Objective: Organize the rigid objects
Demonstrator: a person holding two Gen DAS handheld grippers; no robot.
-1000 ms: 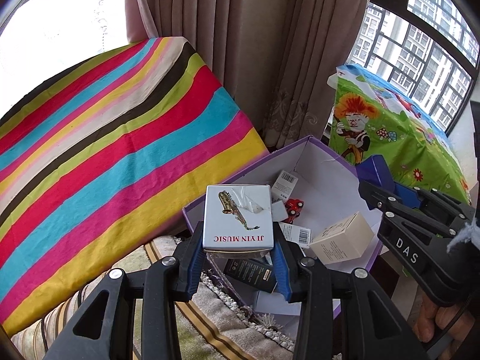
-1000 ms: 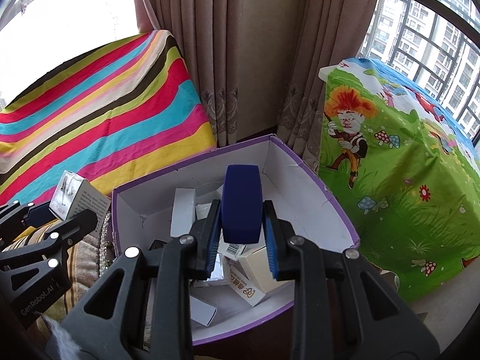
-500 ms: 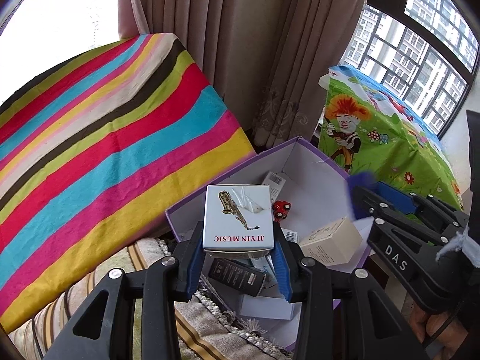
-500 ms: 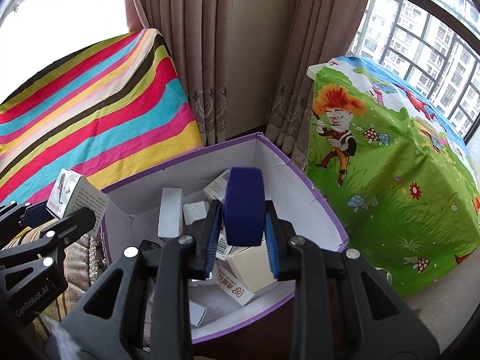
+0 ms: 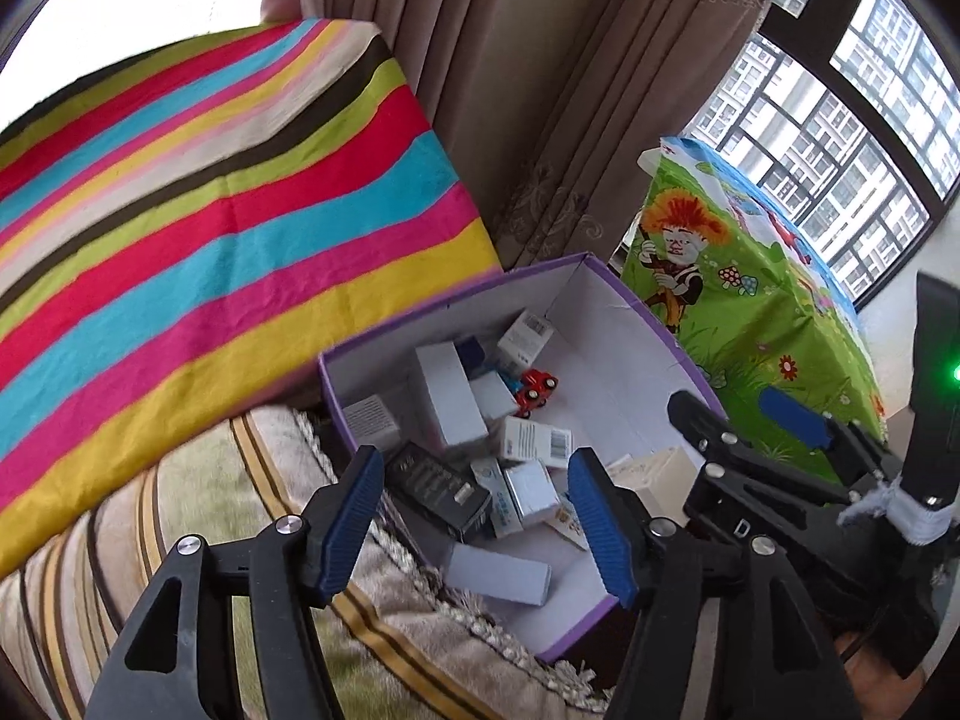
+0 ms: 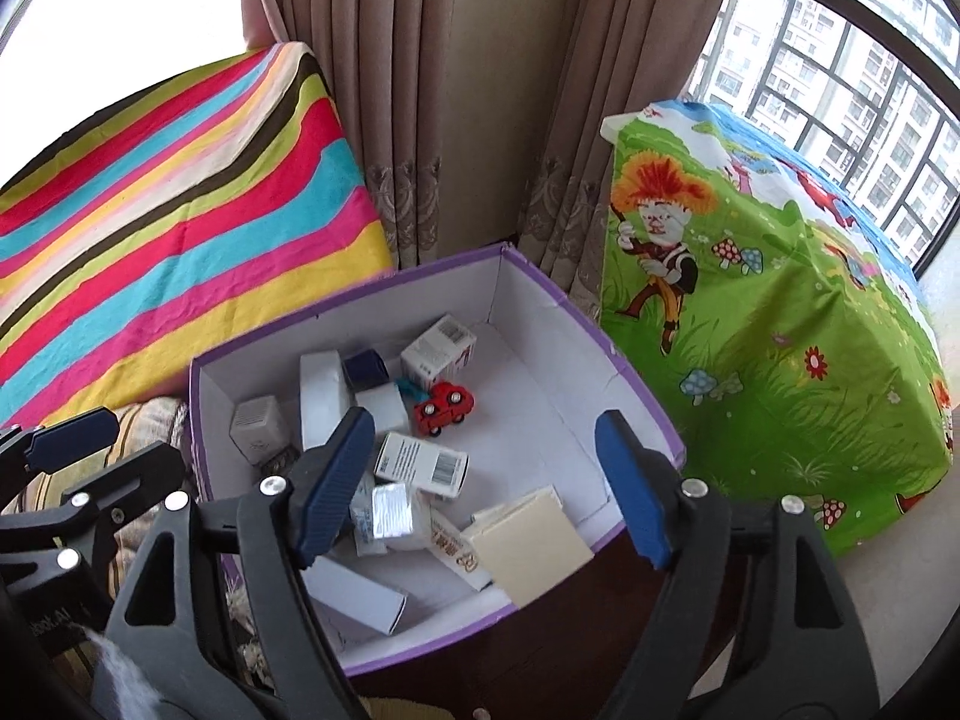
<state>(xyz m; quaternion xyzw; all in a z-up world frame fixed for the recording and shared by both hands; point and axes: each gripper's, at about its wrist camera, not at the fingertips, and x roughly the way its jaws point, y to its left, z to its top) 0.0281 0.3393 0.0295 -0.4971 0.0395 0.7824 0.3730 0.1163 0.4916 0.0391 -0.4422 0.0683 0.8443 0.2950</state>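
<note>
Now hovering over the purple box (image 6: 528, 276), both grippers spread apart and empty: left gripper (image 5: 477, 519) above the box's near corner, right gripper (image 6: 486, 489) above its middle. Inside the box, a jumble of small cartons, with a red toy car (image 6: 443, 407) near the centre, a white barcode carton (image 6: 421, 462) at 6 o'clock from the car, a cream box (image 6: 531, 534) toward 5 o'clock by the front wall, a navy box (image 6: 366, 366) at 10 o'clock. Beside the box, striped cloth (image 6: 180, 228) at 9 o'clock, cartoon cloth (image 6: 768, 312) at 3 o'clock, curtains (image 6: 420, 90) at 12.
</note>
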